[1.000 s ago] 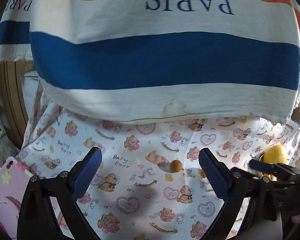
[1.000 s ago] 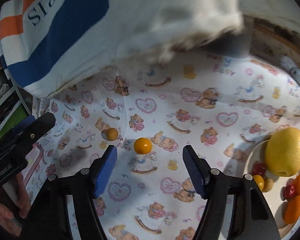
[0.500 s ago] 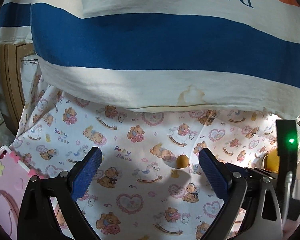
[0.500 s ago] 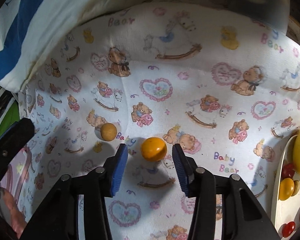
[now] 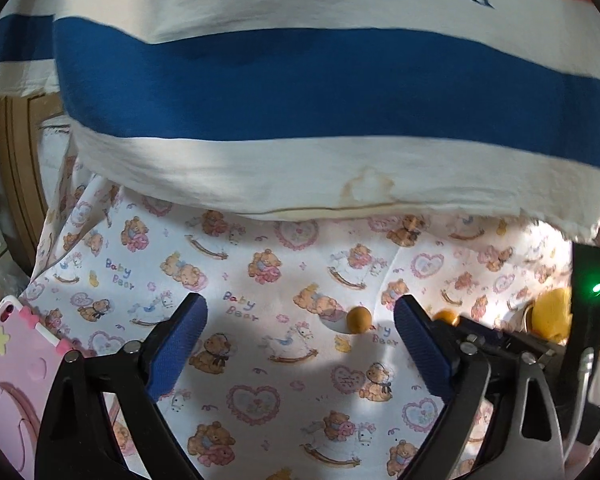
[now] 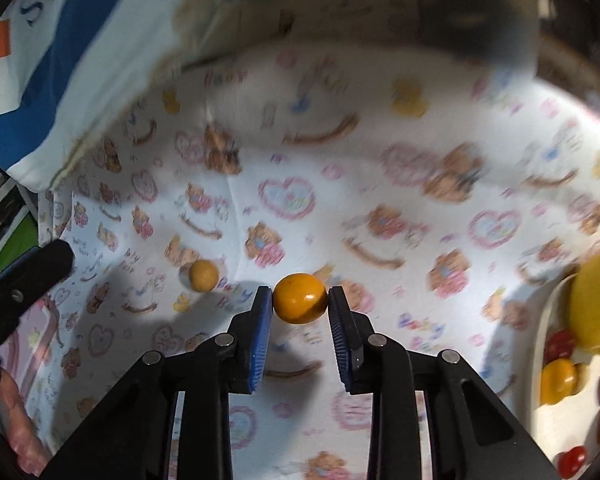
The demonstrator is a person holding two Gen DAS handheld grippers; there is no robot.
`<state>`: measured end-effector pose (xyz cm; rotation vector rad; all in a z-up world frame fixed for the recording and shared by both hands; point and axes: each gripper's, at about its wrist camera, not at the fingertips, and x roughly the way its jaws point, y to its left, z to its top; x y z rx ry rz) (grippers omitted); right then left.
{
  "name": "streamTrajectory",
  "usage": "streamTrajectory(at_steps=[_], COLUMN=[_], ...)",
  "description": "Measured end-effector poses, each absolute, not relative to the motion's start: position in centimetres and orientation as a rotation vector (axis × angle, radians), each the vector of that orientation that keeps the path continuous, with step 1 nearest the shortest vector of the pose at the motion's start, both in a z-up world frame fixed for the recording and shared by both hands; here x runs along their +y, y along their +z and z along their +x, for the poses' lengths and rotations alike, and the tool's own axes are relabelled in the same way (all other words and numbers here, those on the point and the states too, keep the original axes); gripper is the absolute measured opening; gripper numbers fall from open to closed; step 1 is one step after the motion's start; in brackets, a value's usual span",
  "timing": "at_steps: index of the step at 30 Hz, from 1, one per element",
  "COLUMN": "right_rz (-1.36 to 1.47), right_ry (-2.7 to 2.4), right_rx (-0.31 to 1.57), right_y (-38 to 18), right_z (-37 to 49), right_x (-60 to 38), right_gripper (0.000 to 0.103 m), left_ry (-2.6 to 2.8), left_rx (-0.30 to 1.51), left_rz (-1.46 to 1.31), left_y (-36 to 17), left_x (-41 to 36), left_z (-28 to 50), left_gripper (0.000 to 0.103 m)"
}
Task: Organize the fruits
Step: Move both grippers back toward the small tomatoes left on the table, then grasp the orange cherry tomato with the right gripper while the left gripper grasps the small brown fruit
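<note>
My right gripper (image 6: 300, 300) is shut on a small orange fruit (image 6: 300, 298), its blue pads touching both sides, just above the bear-print cloth (image 6: 340, 184). A smaller tan round fruit (image 6: 203, 275) lies on the cloth to its left; it also shows in the left wrist view (image 5: 359, 319), ahead of my left gripper (image 5: 300, 316), which is open and empty. The orange fruit peeks past the left gripper's right finger (image 5: 444, 317). At the right, a white plate (image 6: 548, 312) holds a big yellow fruit (image 6: 598, 300) and several small red and orange fruits.
A striped "PARIS" cloth (image 5: 300, 92) hangs over the far side of the cloth. A pink tablet case (image 5: 8, 380) lies at the left edge. The right gripper's body with a green light (image 5: 592, 300) stands at the right of the left wrist view.
My right gripper moved forward and closed its pads on the orange fruit. The left gripper stayed open and shifted slightly; the tan fruit did not move.
</note>
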<state>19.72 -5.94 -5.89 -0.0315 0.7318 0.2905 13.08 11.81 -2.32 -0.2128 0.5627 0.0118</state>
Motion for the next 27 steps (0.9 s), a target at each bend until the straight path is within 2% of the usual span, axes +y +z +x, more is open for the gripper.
streamTrajectory(at_steps=[3,7,12,16,20,25,27], right_rz=[-0.078,-0.039,-0.01,0.003,0.018,0.03,0.038], right_ry=[0.252,0.256,0.242,0.244,0.239,0.231,0.227], right_rx=[0.644,0.628,0.628,0.642,0.656,0.661,0.662], right_y=[-4.8,-4.3,-4.1,-4.1,-4.2,-4.2,-4.2], right_z=[18.7,18.7,18.6,18.7,18.8,18.8,18.8], right_x=[-6.6,-7.6,-8.7,-8.8,-9.2,-9.6,-9.9], right_gripper=[0.03,0.03,0.03,0.03,0.03,0.03,0.03], left_ry=[-0.011,-0.046,-0.081,-0.083,-0.116,-0.121,-0.119], left_rx=[0.575,0.611,0.68,0.774,0.835,0.864,0.867], left_rz=[-0.161,-0.121,-0.107,-0.052,-0.086,-0.072,-0.063], left_y=[-2.5,-2.7,-2.6,-2.9,-3.9,-5.0,-5.2], left_x=[10.8,9.9,9.1,8.2,7.5,6.3,6.0], left_z=[13.3,13.9,16.4,18.8,20.1,21.9,22.3], left_gripper=[0.082,0.07,0.065,0.055,0.052,0.038,0.038])
